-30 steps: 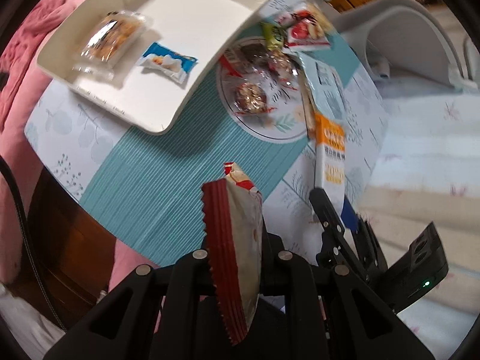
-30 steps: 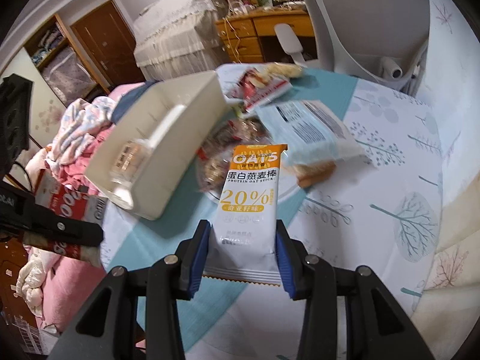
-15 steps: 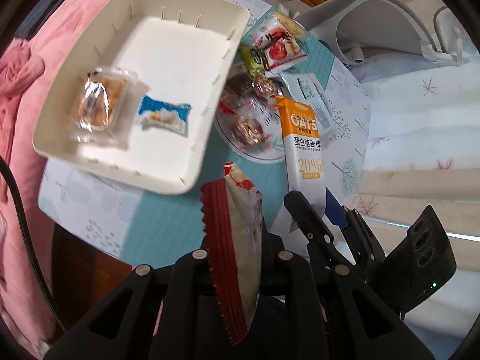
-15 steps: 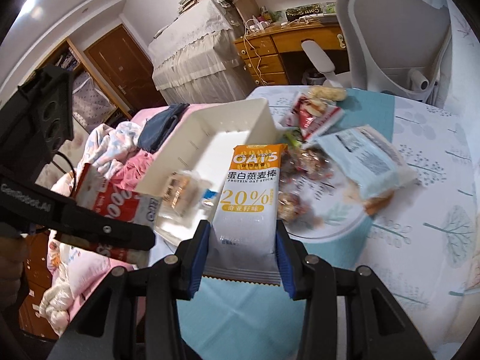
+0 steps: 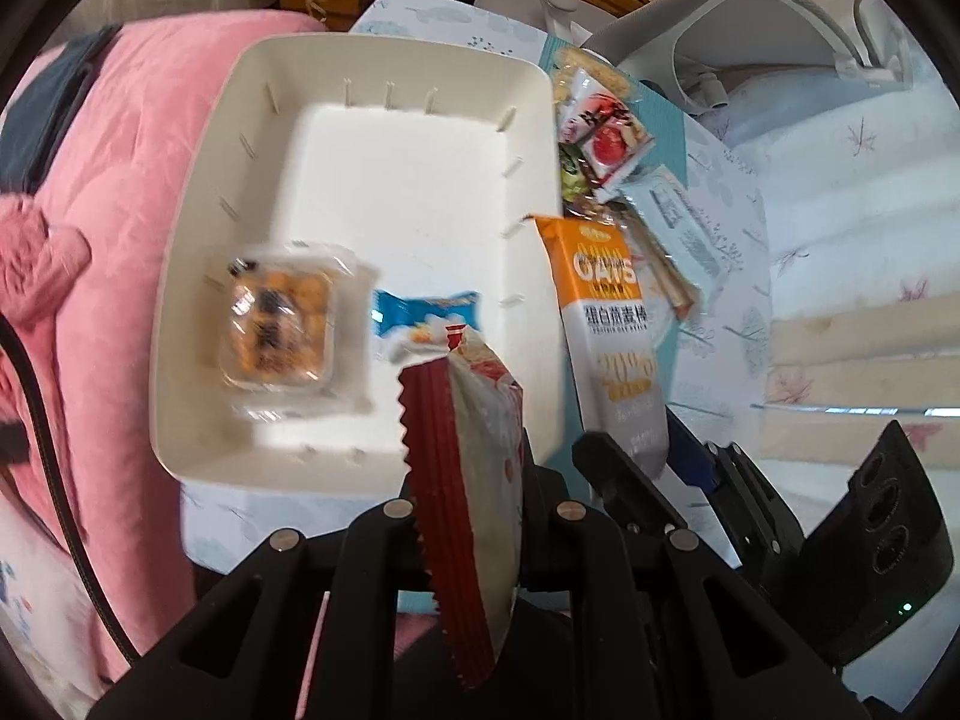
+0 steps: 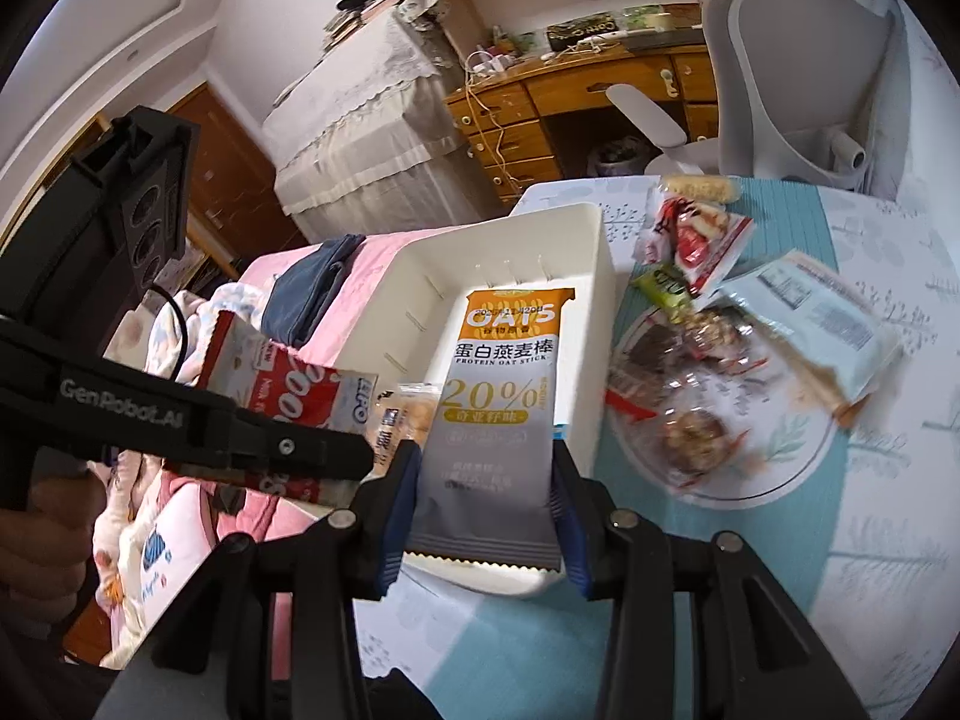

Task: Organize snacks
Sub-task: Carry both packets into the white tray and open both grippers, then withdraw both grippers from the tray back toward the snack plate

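Note:
My left gripper (image 5: 474,498) is shut on a red-and-white snack packet (image 5: 474,450), held edge-on over the near rim of the white tray (image 5: 420,54). The tray holds a clear-wrapped pastry (image 5: 279,324) and a blue-and-white packet (image 5: 423,315). My right gripper (image 6: 486,510) is shut on an orange-and-grey oat bar (image 6: 498,396), held above the tray (image 6: 588,234); the bar (image 5: 612,324) also shows beside the tray's right wall in the left wrist view. The left gripper (image 6: 312,456) with its red packet (image 6: 288,396) appears at the left of the right wrist view.
A round plate (image 6: 762,480) with several wrapped snacks lies right of the tray, with a pale blue packet (image 6: 822,312) and a red-and-white packet (image 6: 702,234) near it. Pink bedding (image 5: 120,192) lies left of the table. A grey office chair (image 6: 804,78) stands behind.
Both grippers have moved with their packets from the table's near side towards the tray, and now hang over it. The tray has come to the middle of both views.

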`<state>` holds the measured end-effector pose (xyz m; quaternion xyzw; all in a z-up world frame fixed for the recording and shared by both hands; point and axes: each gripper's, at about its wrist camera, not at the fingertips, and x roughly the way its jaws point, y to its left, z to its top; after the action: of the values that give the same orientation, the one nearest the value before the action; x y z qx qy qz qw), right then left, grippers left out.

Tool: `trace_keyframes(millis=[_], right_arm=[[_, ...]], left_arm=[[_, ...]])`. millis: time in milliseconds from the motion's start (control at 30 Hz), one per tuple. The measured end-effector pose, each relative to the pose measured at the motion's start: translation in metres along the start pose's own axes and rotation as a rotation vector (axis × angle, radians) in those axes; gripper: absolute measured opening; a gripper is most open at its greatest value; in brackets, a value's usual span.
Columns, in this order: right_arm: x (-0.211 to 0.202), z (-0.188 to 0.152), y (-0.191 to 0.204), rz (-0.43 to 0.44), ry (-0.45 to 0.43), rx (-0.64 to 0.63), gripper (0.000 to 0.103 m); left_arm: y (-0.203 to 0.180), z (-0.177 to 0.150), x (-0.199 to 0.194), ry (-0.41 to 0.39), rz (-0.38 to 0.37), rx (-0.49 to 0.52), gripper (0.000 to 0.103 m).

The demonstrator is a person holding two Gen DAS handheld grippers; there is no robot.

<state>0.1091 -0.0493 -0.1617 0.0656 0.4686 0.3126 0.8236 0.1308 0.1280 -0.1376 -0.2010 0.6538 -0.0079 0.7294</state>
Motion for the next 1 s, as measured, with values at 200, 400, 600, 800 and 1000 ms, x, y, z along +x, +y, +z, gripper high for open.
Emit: trace_keyframes(millis=[200, 400, 600, 800, 1000], right_arm=[[0.022, -0.010, 0.024, -0.019, -0.013, 0.049, 0.042], [0.035, -0.011, 0.034, -0.040, -0.030, 0.084, 0.044], [0.037, -0.007, 0.032, -0.084, -0.029, 0.118, 0.051], [0.019, -0.005, 0.022, -0.119, -0.046, 0.150, 0.056], [-0.003, -0.005, -0.001, -0.158, -0.044, 0.210, 0.060]], left_arm=[[0.025, 0.006, 0.003, -0.055, 0.042, 0.112, 0.012], [0.043, 0.011, 0.009, -0.072, 0.074, 0.132, 0.017], [0.050, 0.015, 0.010, -0.077, 0.111, 0.105, 0.046], [0.039, 0.014, 0.004, -0.102, 0.073, 0.107, 0.061], [0.008, 0.009, -0.007, -0.192, -0.037, 0.168, 0.063]])
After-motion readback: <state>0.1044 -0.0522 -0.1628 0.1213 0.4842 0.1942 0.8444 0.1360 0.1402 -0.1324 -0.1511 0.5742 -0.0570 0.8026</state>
